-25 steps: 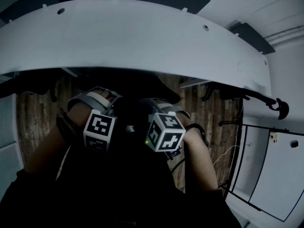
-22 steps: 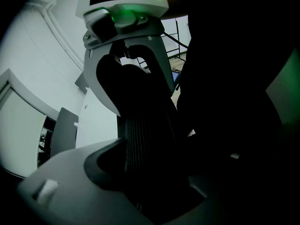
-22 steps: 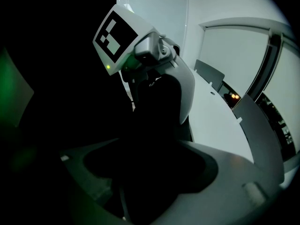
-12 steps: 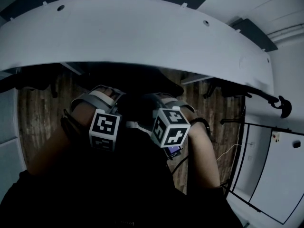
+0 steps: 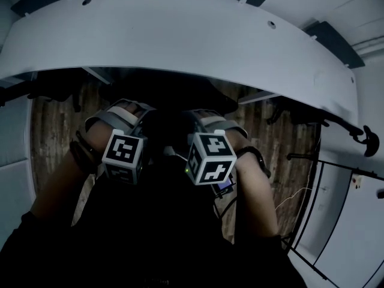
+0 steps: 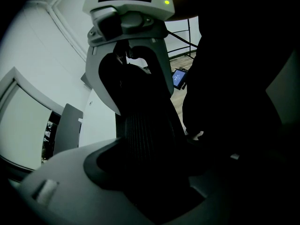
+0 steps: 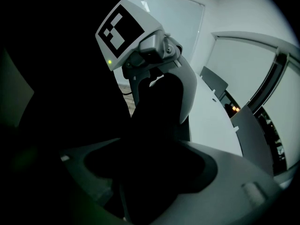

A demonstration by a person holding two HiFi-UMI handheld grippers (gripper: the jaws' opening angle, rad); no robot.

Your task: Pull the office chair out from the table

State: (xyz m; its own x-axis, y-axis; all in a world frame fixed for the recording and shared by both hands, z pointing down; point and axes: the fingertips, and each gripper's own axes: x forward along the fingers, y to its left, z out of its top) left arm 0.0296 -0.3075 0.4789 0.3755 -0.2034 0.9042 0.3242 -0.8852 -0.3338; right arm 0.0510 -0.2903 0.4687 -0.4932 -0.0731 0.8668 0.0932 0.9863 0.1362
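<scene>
The black office chair (image 5: 171,104) stands half under the curved white table (image 5: 180,47), its seat in the shadow of the edge. Both grippers clamp the top of its backrest (image 5: 165,134) side by side. My left gripper (image 5: 139,128) is on the left, my right gripper (image 5: 191,128) beside it, marker cubes facing up. In the left gripper view the ribbed backrest (image 6: 145,125) fills my left gripper (image 6: 154,172), and the right gripper (image 6: 131,55) grips it opposite. The right gripper view shows the dark backrest (image 7: 150,116) inside my right gripper (image 7: 150,172), the left gripper (image 7: 154,78) across.
Wooden floor (image 5: 51,131) shows on both sides of the chair. Other dark chair parts sit under the table's right end, with an armrest (image 5: 363,141) sticking out. White panels (image 5: 348,221) and a floor cable (image 5: 294,197) lie to the right. A small blue-lit screen (image 5: 225,188) hangs by my right wrist.
Both grippers, still clamped on the backrest, have drawn back a little from the table's edge, and the chair has come with them.
</scene>
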